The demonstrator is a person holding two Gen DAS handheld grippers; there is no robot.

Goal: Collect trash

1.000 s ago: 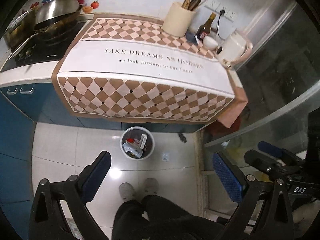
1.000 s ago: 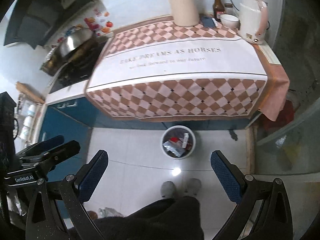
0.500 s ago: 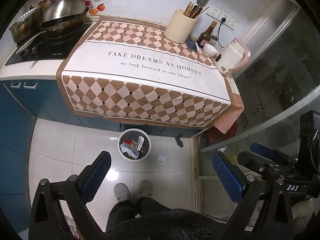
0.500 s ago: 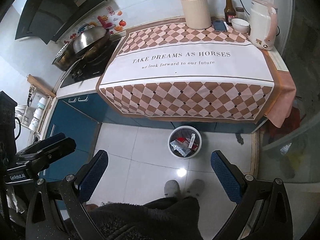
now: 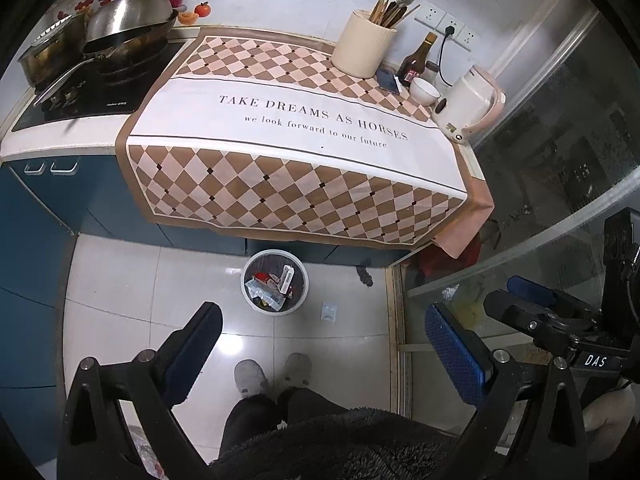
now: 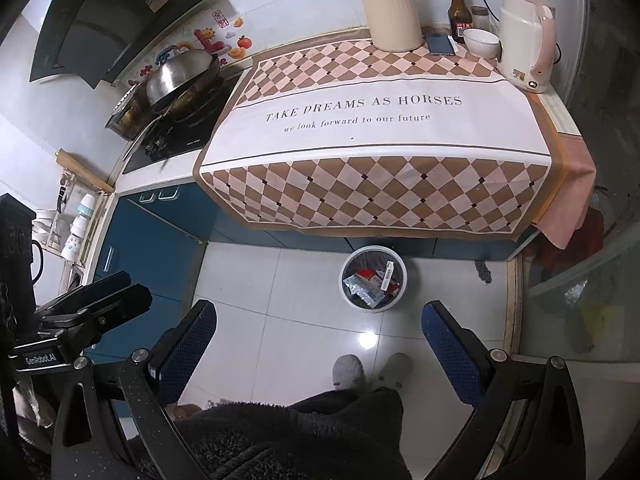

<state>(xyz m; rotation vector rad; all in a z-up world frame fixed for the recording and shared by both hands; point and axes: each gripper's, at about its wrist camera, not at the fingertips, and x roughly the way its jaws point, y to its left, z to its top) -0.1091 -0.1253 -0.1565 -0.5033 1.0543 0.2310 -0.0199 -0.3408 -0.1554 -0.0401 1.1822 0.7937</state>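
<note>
A white round trash bin stands on the tiled floor against the blue cabinets, holding several wrappers; it also shows in the right wrist view. A small white scrap lies on the floor right of the bin. My left gripper is open and empty, held high above the floor. My right gripper is open and empty too, at a similar height. Each gripper shows at the edge of the other's view.
A checkered cloth covers the counter, with a utensil holder, bottle, bowl and kettle at its back. A wok sits on the stove. A glass door is on the right. The person's feet stand below.
Both grippers have risen and pulled back from the counter, so the counter and bin look smaller and more of the room shows. Both stay open and empty.
</note>
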